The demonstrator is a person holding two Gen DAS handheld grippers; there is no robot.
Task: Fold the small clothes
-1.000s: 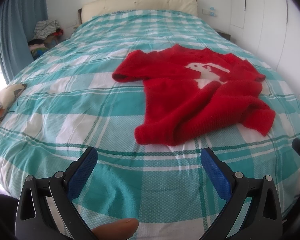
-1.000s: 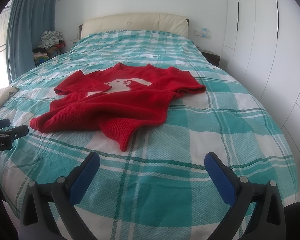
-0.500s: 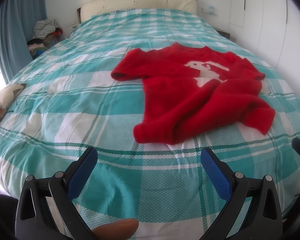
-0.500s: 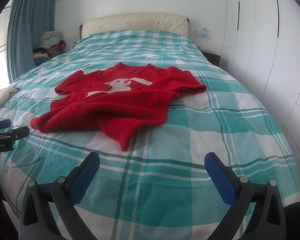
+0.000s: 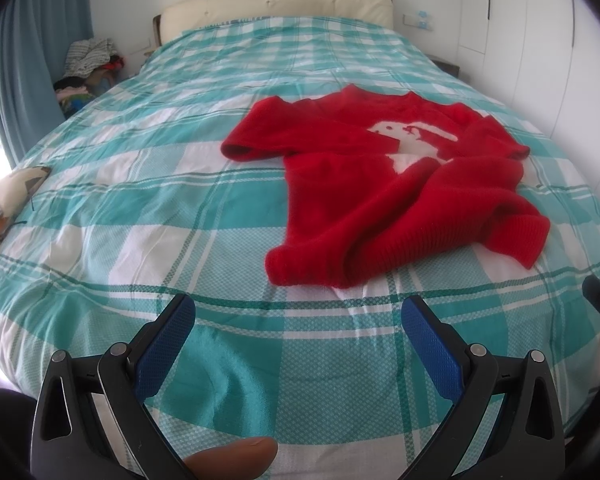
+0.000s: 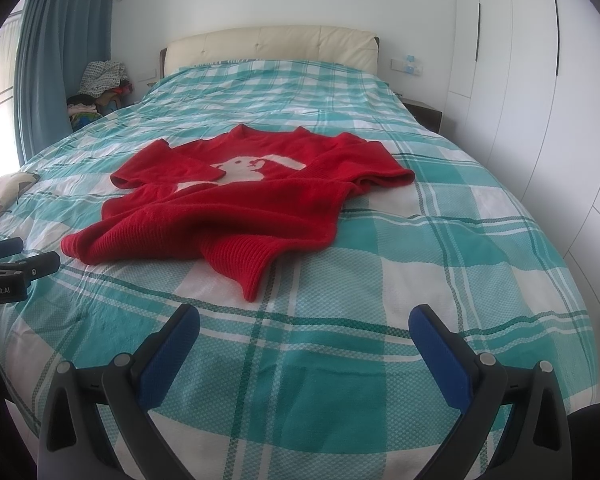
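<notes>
- A red sweater point(image 5: 384, 196) with a white rabbit motif point(image 6: 244, 170) lies rumpled on the bed point(image 5: 160, 200), which has a teal-and-white plaid cover.
- Its hem is bunched at the near edge, and one sleeve sticks out to the left.
- The left gripper point(image 5: 298, 320) hovers over the near bed edge, fingers released and wide apart, clear of the sweater.
- The right gripper point(image 6: 304, 330) hovers likewise, fingers spread and holding nothing.
- A clothes pile point(image 6: 100, 84) sits far left by the curtain point(image 6: 52, 40).
</notes>
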